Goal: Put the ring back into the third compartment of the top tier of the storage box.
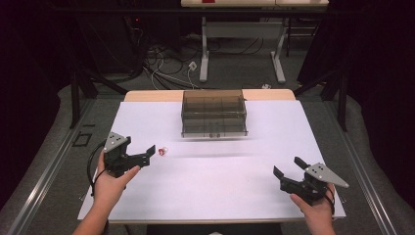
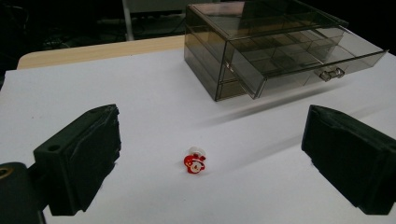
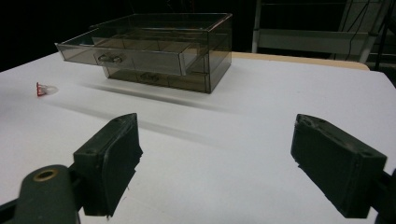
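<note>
**Two open grippers, one tiny red piece to grab**

Left gripper point(image 1: 150, 152) has its jaws spread wide, nothing between them, aimed at the small red-and-white trinket point(image 1: 162, 151) lying on the white desk point(image 1: 220, 196) toward the left edge, a bit nearer the far edge than the near one. In the left gripper view the trinket point(image 2: 194, 163) sits between the jaw lines but ahead of them, not touching either.

Right gripper point(image 1: 286, 172) is also spread apart and empty, parked near the near right corner, well apart from everything.

Smoky clear drawer box point(image 1: 214, 113) stands at the far edge, centre. Its top drawer point(image 2: 299, 63) is pulled out; looks like that's where the trinket goes.

Step in hand, my read: pick the trinket with the left.
- Move forward until the piece is level with the pads, not the tips.
- Drop low; the piece is small and flat-ish, and pads riding high will close over it.
- Keep it centred so one jaw doesn't flick it away.
- Close slowly. It looks light and could skid on the smooth sheet.
- Leave the right gripper free to steady the box.
</note>
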`<state>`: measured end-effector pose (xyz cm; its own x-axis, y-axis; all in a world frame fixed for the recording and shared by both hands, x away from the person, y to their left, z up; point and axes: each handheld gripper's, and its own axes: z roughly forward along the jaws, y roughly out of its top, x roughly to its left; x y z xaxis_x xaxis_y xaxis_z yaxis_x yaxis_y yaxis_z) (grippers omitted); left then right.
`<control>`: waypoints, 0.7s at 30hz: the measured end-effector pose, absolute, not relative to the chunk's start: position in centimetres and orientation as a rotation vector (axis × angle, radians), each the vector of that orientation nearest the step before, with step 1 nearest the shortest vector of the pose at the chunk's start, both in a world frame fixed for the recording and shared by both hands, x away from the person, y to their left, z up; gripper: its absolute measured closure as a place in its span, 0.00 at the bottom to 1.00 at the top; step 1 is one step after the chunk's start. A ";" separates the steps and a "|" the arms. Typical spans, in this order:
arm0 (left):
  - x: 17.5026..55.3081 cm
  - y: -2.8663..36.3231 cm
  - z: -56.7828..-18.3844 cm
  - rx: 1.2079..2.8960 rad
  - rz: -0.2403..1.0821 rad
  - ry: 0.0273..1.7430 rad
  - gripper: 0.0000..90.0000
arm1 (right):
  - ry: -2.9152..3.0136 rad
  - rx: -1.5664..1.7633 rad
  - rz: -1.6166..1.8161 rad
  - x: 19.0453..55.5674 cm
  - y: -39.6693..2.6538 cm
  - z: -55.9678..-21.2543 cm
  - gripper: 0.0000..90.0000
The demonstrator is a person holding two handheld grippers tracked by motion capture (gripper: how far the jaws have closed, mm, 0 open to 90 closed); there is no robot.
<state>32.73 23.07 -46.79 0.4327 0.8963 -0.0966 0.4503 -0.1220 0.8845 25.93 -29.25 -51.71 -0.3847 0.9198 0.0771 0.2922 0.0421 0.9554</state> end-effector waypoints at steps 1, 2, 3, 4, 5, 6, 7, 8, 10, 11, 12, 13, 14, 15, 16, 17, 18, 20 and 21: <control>32.8 23.0 -46.7 1.745 0.588 1.172 0.05 | 1.732 1.227 1.363 25.9 -29.2 -51.7 0.17; 33.0 23.0 -46.7 1.748 0.590 1.170 0.05 | 1.727 1.220 1.368 26.0 -29.2 -51.7 0.17; 33.0 23.0 -46.7 1.748 0.590 1.170 0.05 | 1.727 1.220 1.368 26.0 -29.2 -51.7 0.17; 33.1 23.0 -46.6 1.749 0.586 1.175 0.05 | 1.726 1.219 1.368 26.0 -29.2 -51.7 0.17; 33.3 23.0 -46.6 1.754 0.587 1.173 0.05 | 1.729 1.219 1.368 25.9 -29.2 -51.7 0.17; 33.4 23.0 -46.6 1.757 0.587 1.175 0.05 | 1.733 1.220 1.364 25.9 -29.2 -51.7 0.17; 33.4 22.9 -46.6 1.757 0.588 1.178 0.05 | 1.733 1.220 1.364 25.9 -29.2 -51.7 0.17; 33.6 22.9 -46.6 1.770 0.597 1.175 0.05 | 1.733 1.225 1.366 25.9 -29.2 -51.7 0.17; 33.8 22.9 -46.6 1.771 0.594 1.183 0.05 | 1.733 1.224 1.365 25.9 -29.2 -51.7 0.17; 34.0 22.8 -46.6 1.776 0.594 1.185 0.05 | 1.734 1.223 1.362 25.9 -29.3 -51.7 0.17; 34.0 22.8 -46.6 1.776 0.594 1.185 0.05 | 1.734 1.223 1.362 25.9 -29.3 -51.7 0.17; 34.2 22.8 -46.6 1.785 0.599 1.183 0.05 | 1.734 1.223 1.362 25.9 -29.3 -51.7 0.17; 34.3 22.8 -46.6 1.788 0.594 1.187 0.05 | 1.733 1.224 1.365 25.9 -29.2 -51.7 0.17; 34.5 22.7 -46.7 1.792 0.595 1.190 0.05 | 1.734 1.224 1.365 25.9 -29.2 -51.7 0.17; 34.5 22.7 -46.7 1.792 0.595 1.190 0.05 | 1.734 1.224 1.365 25.9 -29.2 -51.7 0.17; 34.7 22.6 -46.7 1.802 0.598 1.189 0.05 | 1.736 1.223 1.365 25.9 -29.2 -51.8 0.17; 34.7 22.6 -46.7 1.802 0.598 1.189 0.05 | 1.736 1.223 1.365 25.9 -29.2 -51.8 0.17; 35.1 22.6 -46.8 1.820 0.605 1.190 0.06 | 1.741 1.221 1.360 25.9 -29.3 -51.8 0.17; 35.3 22.5 -46.9 1.820 0.604 1.196 0.06 | 1.737 1.218 1.365 26.0 -29.2 -51.8 0.17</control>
<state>35.25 22.52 -46.92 0.4248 0.9035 -0.0565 0.4909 -0.1775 0.8530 25.99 -29.25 -51.79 -0.3916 0.9171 0.0745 0.2888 0.0457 0.9563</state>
